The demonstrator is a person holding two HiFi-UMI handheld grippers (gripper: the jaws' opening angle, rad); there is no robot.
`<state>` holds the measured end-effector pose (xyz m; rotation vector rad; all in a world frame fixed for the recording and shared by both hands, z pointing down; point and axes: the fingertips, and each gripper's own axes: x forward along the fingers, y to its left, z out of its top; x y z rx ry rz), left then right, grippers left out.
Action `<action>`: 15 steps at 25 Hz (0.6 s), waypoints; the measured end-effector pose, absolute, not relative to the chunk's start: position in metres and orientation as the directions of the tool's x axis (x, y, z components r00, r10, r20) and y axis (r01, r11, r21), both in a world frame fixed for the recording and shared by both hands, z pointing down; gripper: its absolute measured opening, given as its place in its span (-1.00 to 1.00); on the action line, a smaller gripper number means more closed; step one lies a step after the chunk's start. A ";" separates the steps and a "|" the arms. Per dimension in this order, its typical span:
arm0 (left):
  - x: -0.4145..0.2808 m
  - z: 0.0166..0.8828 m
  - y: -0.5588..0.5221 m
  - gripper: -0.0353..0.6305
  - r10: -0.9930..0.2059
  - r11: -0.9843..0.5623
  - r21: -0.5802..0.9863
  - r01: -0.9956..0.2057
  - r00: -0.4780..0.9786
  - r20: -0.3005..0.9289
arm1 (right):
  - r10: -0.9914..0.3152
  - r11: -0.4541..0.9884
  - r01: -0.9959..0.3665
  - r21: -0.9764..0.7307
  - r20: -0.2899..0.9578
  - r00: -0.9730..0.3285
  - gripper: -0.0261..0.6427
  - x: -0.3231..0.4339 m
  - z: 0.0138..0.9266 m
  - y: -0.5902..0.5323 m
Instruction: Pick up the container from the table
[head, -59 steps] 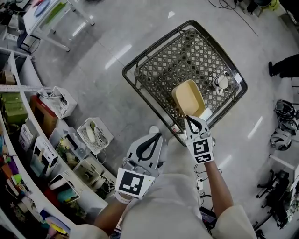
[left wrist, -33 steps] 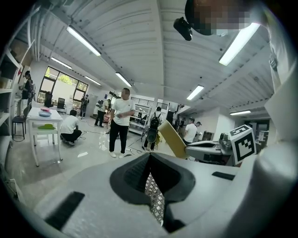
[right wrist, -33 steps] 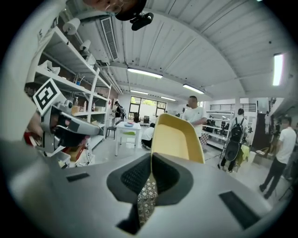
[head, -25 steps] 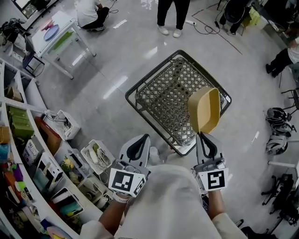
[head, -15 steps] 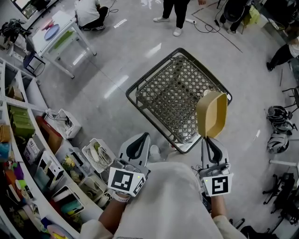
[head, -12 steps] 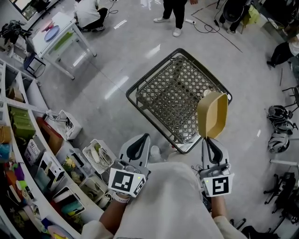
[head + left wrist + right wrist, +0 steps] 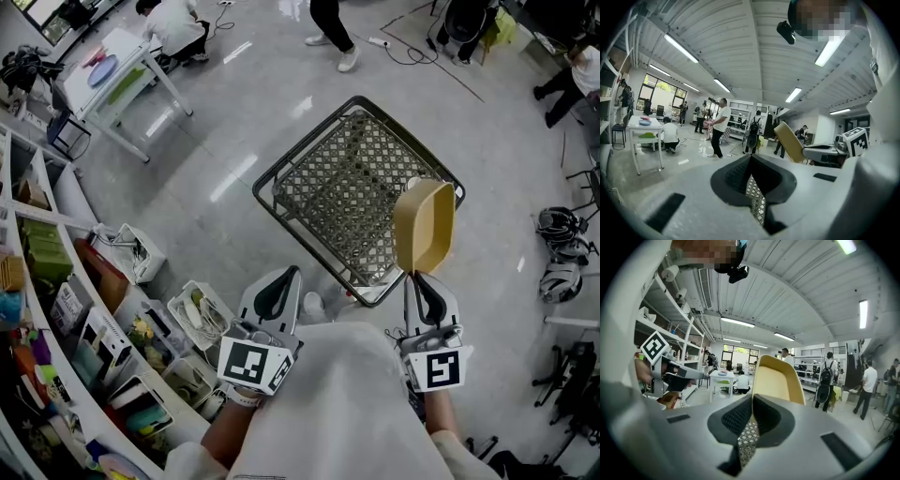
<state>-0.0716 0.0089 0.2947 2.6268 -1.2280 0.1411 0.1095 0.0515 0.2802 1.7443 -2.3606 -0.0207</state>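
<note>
The right gripper (image 7: 424, 278) was clamped on the near rim of a tan, oblong plastic container (image 7: 424, 225). The container stood on edge straight ahead of the jaw tips, and its hollow inside showed in the right gripper view. It hung in the air, clear of any surface. A dark wire-mesh basket (image 7: 342, 183) on the pale floor lay beyond and to the left of that gripper, partly behind the container. The left gripper (image 7: 279, 279) was held well off to the left of the right one and pointed the same way. Its jaws were pressed together with nothing between them.
</note>
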 end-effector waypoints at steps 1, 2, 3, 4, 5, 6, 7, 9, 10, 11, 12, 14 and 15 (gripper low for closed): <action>-0.071 0.294 0.009 -0.82 -0.742 -0.621 0.173 -0.764 0.645 0.185 | -0.947 0.297 -0.945 0.134 0.166 -0.274 -0.85 0.112 0.282 0.054; -0.070 0.294 0.009 -0.82 -0.741 -0.622 0.174 -0.763 0.646 0.183 | -0.946 0.297 -0.945 0.136 0.177 -0.271 -0.85 0.113 0.284 0.056; -0.070 0.293 0.008 -0.82 -0.741 -0.623 0.174 -0.763 0.646 0.182 | -0.945 0.298 -0.945 0.136 0.185 -0.271 -0.85 0.114 0.286 0.058; -0.070 0.292 0.008 -0.82 -0.741 -0.623 0.174 -0.763 0.647 0.181 | -0.943 0.299 -0.945 0.133 0.191 -0.271 -0.85 0.115 0.287 0.060; -0.069 0.292 0.008 -0.82 -0.741 -0.624 0.174 -0.762 0.647 0.180 | -0.942 0.298 -0.946 0.130 0.198 -0.270 -0.85 0.117 0.289 0.062; -0.069 0.292 0.008 -0.82 -0.740 -0.625 0.174 -0.761 0.649 0.180 | -0.942 0.296 -0.947 0.127 0.203 -0.268 -0.85 0.119 0.290 0.063; -0.068 0.292 0.008 -0.82 -0.738 -0.627 0.175 -0.759 0.651 0.180 | -0.942 0.294 -0.948 0.124 0.204 -0.265 -0.85 0.121 0.290 0.064; -0.067 0.293 0.008 -0.82 -0.733 -0.631 0.178 -0.755 0.655 0.182 | -0.944 0.290 -0.949 0.126 0.201 -0.262 -0.85 0.122 0.288 0.065; -0.067 0.293 0.009 -0.82 -0.732 -0.632 0.180 -0.754 0.656 0.183 | -0.944 0.291 -0.948 0.129 0.199 -0.263 -0.85 0.121 0.286 0.065; -0.068 0.293 0.009 -0.82 -0.732 -0.630 0.183 -0.754 0.656 0.183 | -0.943 0.297 -0.946 0.131 0.197 -0.268 -0.85 0.120 0.284 0.066; -0.068 0.292 0.009 -0.82 -0.734 -0.629 0.186 -0.755 0.655 0.180 | -0.941 0.303 -0.944 0.130 0.194 -0.276 -0.85 0.119 0.281 0.066; -0.066 0.290 0.007 -0.82 -0.735 -0.629 0.190 -0.754 0.656 0.171 | -0.939 0.314 -0.942 0.120 0.184 -0.289 -0.85 0.118 0.278 0.066; -0.065 0.289 0.006 -0.82 -0.735 -0.630 0.191 -0.753 0.658 0.168 | -0.939 0.317 -0.942 0.113 0.178 -0.295 -0.85 0.117 0.276 0.066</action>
